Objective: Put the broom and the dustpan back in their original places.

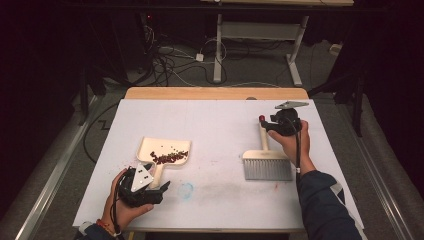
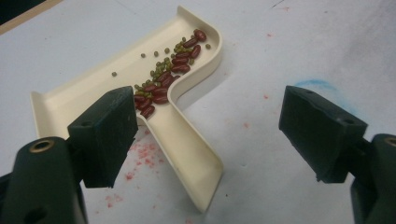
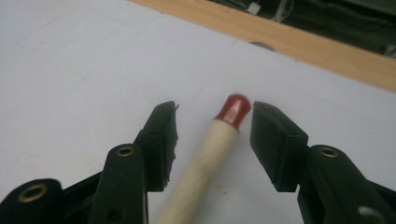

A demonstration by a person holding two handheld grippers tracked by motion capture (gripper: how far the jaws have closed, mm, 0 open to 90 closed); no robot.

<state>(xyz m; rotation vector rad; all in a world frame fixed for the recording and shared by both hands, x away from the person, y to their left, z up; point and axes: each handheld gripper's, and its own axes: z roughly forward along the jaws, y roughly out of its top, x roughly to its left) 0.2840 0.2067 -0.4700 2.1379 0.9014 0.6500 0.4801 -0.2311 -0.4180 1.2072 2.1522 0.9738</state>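
A cream dustpan [image 1: 165, 148] lies on the white table sheet [image 1: 220, 117], holding a heap of red and green beans [image 1: 168, 158]. My left gripper [image 1: 158, 181] is at the pan's handle near the front edge. In the left gripper view its jaws [image 2: 210, 100] stand wide open, with the handle [image 2: 187, 154] lying loose between them and the beans [image 2: 168, 77] beyond. A hand brush [image 1: 267, 167] with a wooden handle lies at the right. My right gripper [image 1: 267, 125] straddles its red-capped end [image 3: 235, 109], with gaps on both sides, so it is open [image 3: 214, 108].
The table's wooden far edge [image 1: 215, 93] runs along the back. A blue smudge [image 1: 186, 190] and faint red stains mark the sheet near the front. Beyond the table, cables and desk legs [image 1: 218, 50] stand on the floor.
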